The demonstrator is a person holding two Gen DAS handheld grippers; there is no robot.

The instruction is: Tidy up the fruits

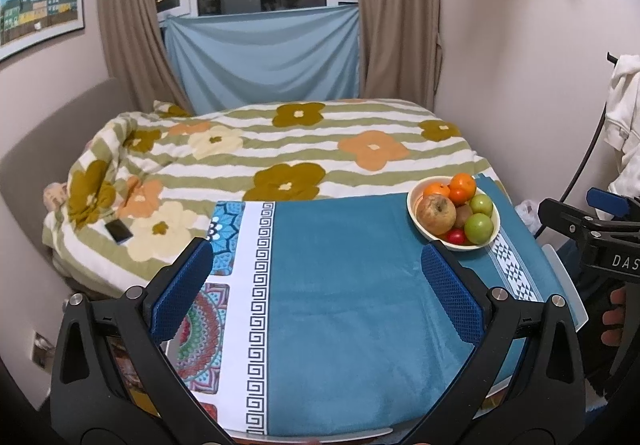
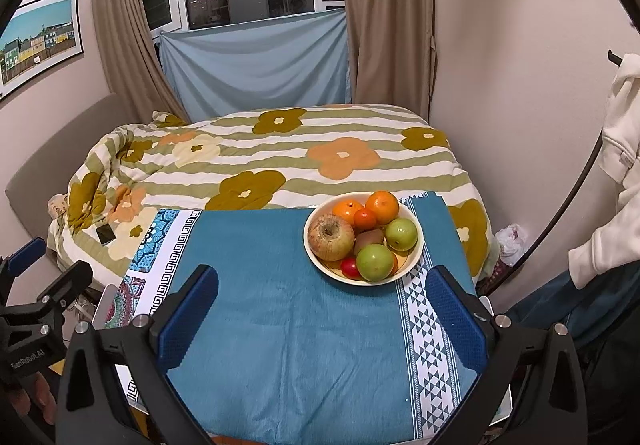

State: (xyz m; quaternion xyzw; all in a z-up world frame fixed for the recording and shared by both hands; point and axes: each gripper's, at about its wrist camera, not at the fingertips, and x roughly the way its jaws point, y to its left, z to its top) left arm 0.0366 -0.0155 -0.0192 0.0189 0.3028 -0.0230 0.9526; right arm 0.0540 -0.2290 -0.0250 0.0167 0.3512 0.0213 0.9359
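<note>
On blue cloth (image 2: 288,325), far right: cream bowl (image 2: 414,259) holding every visible fruit: brown apple (image 2: 331,237), two green apples (image 2: 375,261), oranges (image 2: 382,207), kiwi (image 2: 368,239), tomatoes (image 2: 350,267). None lies loose. Left gripper (image 1: 316,285) and right gripper (image 2: 322,309): jaws spread, empty. Fits sorted or awaiting sorting.

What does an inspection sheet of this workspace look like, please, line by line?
Surface: small table under a blue towel, patterned bands at both sides, pushed against the bed.
Job's things: cream bowl at the far right of the towel, holding a brownish apple, two green apples, two oranges, a kiwi and small red fruits; all fruit is in the bowl.
Clutter: nothing seen on the towel; a phone lies on the floral blanket.
Grippers: left gripper and right gripper both open, fingers empty, above the towel.
Cables: a dark cable curves along the right wall.
Surroundings: curtains, window, framed picture, white garment hanging at right.
</note>
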